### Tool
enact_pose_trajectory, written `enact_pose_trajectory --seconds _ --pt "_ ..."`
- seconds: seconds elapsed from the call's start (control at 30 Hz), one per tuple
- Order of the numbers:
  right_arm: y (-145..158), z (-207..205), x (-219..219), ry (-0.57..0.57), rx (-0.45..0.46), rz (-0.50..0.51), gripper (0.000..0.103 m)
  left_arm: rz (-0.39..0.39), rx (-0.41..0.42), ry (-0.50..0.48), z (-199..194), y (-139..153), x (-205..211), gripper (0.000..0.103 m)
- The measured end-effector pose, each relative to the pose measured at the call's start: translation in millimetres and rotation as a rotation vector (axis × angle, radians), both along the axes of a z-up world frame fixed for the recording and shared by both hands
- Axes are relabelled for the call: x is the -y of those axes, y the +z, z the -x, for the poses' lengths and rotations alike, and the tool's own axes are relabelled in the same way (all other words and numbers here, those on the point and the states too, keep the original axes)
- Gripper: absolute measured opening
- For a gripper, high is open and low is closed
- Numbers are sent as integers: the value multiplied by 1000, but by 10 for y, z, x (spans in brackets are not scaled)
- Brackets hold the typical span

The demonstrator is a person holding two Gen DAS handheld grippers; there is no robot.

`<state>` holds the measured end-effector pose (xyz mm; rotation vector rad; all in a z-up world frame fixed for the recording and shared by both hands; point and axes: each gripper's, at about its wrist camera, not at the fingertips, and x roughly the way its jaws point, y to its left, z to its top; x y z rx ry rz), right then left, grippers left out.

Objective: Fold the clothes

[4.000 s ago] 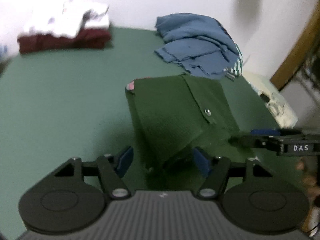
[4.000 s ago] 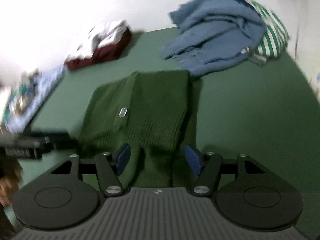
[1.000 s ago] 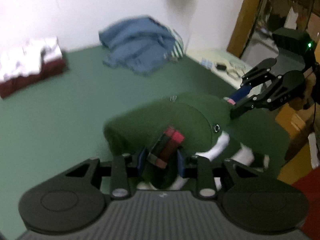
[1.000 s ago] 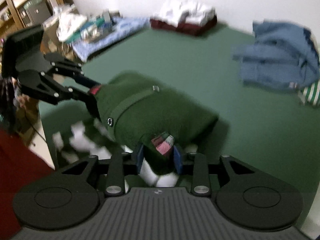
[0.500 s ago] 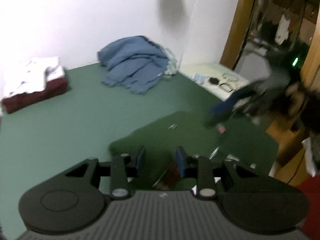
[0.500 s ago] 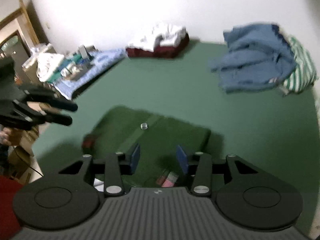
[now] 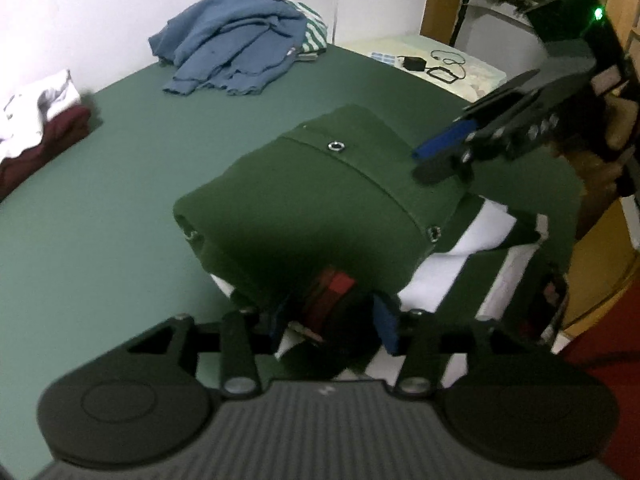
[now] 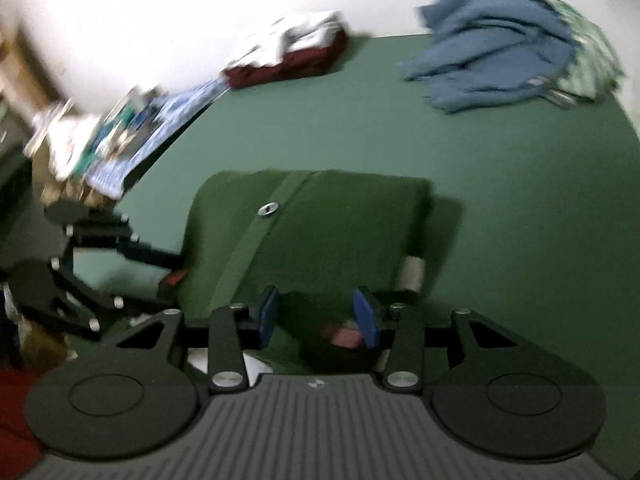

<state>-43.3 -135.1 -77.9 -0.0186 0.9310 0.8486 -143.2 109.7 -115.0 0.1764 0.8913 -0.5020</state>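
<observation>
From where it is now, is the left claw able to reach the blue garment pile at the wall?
Probably yes. The left claw, jaws opening around the green jacket's near edge, faces bare green surface toward the blue pile; only the jacket lies in between.

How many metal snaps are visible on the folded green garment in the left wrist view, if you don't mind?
3. One sits on top on the placket, one at the placket's near end by the white stripes, one on the rolled left edge of the green garment. Others may be hidden in folds.
</observation>
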Motion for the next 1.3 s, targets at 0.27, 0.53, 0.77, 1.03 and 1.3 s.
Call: enact_pose_trajectory --seconds 0.27,0.53,0.77,1.03,1.3 --pt "-52 76 159 -130 -61 -40 59 75 -39 75 132 79 -256 59" --pt "-193 24 59 -213 -153 -126 54 122 -76 94 160 -39 -151 45" --pt "-56 -35 4 -224 -89 -124 15 82 49 112 -63 38 -184 19" --pt "84 -159 -268 -271 22 -169 12 -23 141 74 -402 167 -382 19" --pt "-116 190 -97 -281 73 -11 39 -67 100 21 47 -209 -137 17"
